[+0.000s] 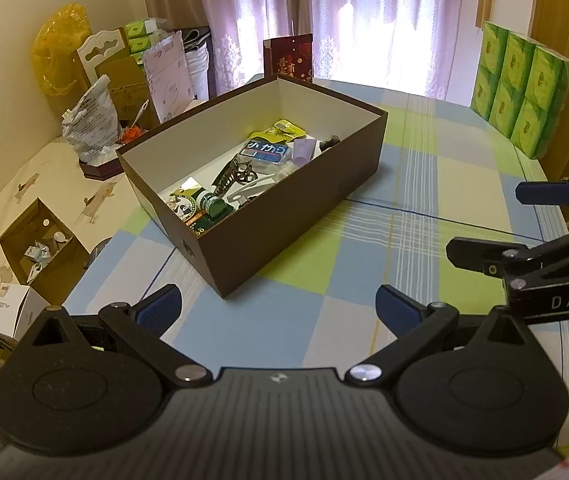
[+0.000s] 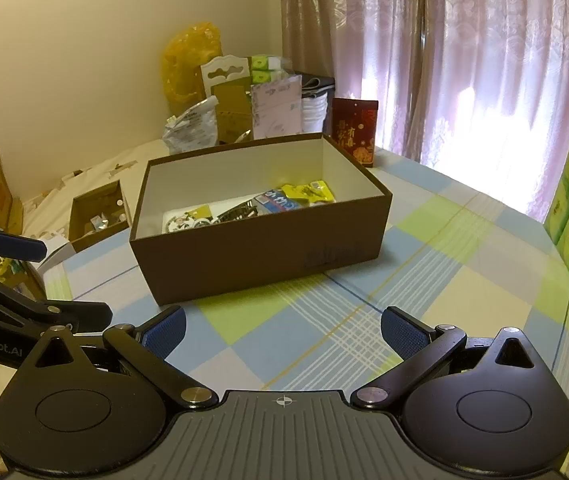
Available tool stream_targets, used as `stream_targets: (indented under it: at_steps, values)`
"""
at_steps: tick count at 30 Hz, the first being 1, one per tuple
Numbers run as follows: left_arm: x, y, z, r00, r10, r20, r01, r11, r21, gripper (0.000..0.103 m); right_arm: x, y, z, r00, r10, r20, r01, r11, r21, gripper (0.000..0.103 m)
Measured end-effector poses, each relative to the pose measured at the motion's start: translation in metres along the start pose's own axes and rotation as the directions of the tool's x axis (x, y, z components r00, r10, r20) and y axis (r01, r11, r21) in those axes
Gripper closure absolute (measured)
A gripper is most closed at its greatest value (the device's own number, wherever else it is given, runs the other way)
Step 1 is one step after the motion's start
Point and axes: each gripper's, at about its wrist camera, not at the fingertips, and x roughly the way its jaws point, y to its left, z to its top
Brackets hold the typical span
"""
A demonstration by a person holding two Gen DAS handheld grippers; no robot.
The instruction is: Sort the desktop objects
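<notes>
A brown cardboard box (image 1: 284, 216) stands open on the checked cloth of the counter (image 1: 364, 280), and the small desktop objects all lie inside it along its floor: a yellow packet (image 1: 278, 130), a blue-and-white pack (image 1: 264, 152), a dark hair clip (image 1: 234, 174) and a green-capped bottle (image 1: 210, 202). No loose object shows on the bare cloth in either view, so the sorting looks close to done, or between items.

From the left hand-held gripper (image 1: 278, 306) the box lies straight ahead and a little left. Its long axis runs diagonally, from the near-left corner pointing at the gripper away toward the far right, near the far edge of the counter by the curtain. From the right hand-held gripper (image 2: 282, 330) the box (image 2: 260, 256) lies ahead and left of centre, turned broadside, its long wall facing the fingers. The two seem about equally far from it; the left has the more direct line over the open top, looking down the length of the contents.

Both hand-held grippers are released, jaws spread wide, with nothing between the blue pads (image 1: 160, 308). Each hovers above the near part of the counter, well apart from the box, side by side. Reaching into the box would call for a forward move clearing the near wall.
</notes>
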Motion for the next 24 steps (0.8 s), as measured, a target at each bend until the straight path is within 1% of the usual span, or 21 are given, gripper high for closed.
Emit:
stream_targets:
  at_steps: [12,24]
  values:
    - [0.0004,-0.0025,-0.0056,1.0,0.003,-0.009,-0.003,1.0,-0.006,0.001,-0.0023,-0.0007,-0.0087,1.0,0.007,-0.014,-0.007,1.0,-0.011,0.002]
    - [0.0043,0.0008,-0.0076,1.0,0.012,-0.019,-0.012,1.0,-0.014,0.001,0.0004,-0.0006,-0.0083,1.0,0.011,-0.024,-0.012,1.0,-0.017,0.002]
